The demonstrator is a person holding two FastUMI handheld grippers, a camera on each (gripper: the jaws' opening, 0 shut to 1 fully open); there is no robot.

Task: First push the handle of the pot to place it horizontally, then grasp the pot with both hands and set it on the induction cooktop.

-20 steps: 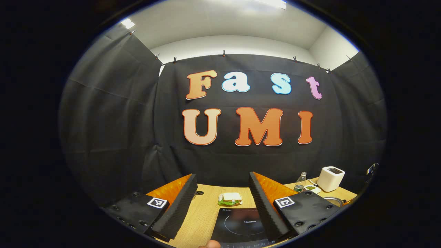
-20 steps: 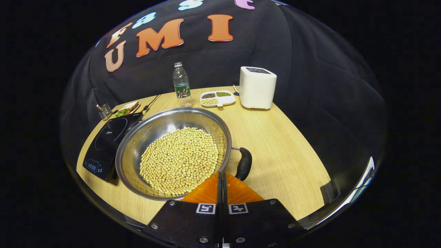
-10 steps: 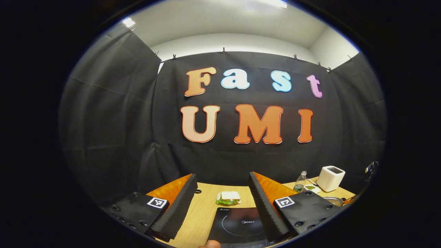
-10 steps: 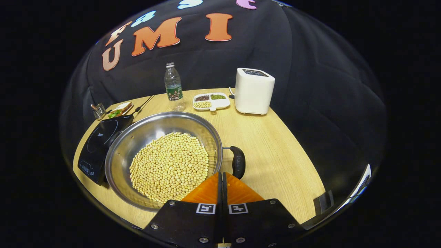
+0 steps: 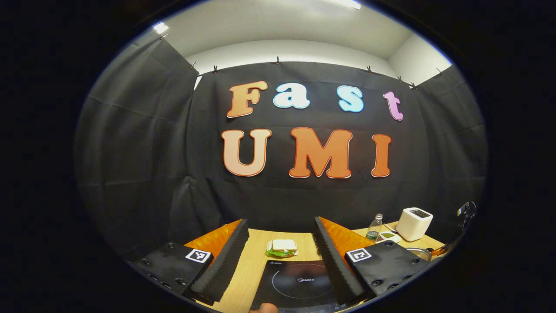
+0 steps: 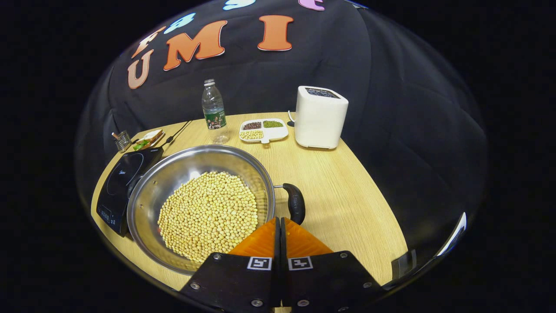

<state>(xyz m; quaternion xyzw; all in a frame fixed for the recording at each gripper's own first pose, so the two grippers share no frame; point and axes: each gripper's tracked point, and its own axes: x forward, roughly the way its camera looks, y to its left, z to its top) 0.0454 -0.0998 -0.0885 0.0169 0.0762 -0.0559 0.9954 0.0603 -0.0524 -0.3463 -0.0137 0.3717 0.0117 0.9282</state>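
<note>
A steel pot (image 6: pixel 173 174) full of soybeans stands on the wooden table (image 6: pixel 347 195), its left side over the edge of the black induction cooktop (image 6: pixel 119 182). Its black handle (image 6: pixel 295 208) sticks out on the right and curves toward me. My right gripper (image 6: pixel 278 219) is shut with nothing in it, its tips just left of the handle's near end, over the pot's rim. Contact with the handle cannot be told. My left gripper (image 5: pixel 280 221) is open above the cooktop (image 5: pixel 299 282), with nothing between its fingers. The pot's rim (image 5: pixel 419 252) peeks out at the right.
At the back of the table stand a water bottle (image 6: pixel 213 111), a white tray of beans (image 6: pixel 263 129) and a white appliance (image 6: pixel 320 116). A sandwich (image 6: pixel 147 139) lies behind the cooktop, next to a small metal object (image 6: pixel 123 140). A cable (image 6: pixel 180 130) runs nearby.
In the right gripper view the pot, handle and table have slid left, with the gripper still shut by the handle. In the left gripper view the scene has drifted slightly left.
</note>
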